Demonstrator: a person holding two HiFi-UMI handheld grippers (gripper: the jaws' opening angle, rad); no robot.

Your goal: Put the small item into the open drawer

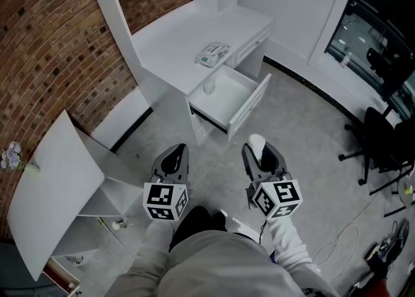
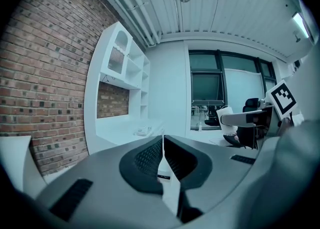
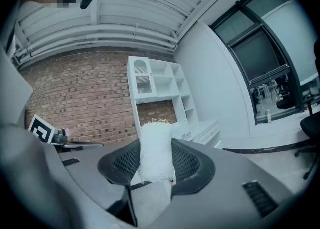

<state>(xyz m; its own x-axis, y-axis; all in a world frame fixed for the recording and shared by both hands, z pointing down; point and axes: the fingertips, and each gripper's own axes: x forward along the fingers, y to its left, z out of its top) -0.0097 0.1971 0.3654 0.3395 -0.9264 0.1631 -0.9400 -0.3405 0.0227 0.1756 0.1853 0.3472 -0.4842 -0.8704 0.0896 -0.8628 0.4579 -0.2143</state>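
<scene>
Right gripper (image 1: 258,146) clamps white gauze roll (image 3: 156,153) upright; left gripper (image 1: 174,157) jaws together, empty. Drawer (image 1: 228,96) open at front edge of desk (image 1: 175,46).

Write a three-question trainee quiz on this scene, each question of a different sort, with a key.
1. Multiple choice: what is between the jaws of the right gripper?
A) a white gauze roll
B) a red mug
C) nothing
2. True or false: the drawer of the white desk stands open.
3. Fill the blank: the jaws of the left gripper are ____, with nothing between them.

Key: 1 A; 2 true; 3 shut.
</scene>
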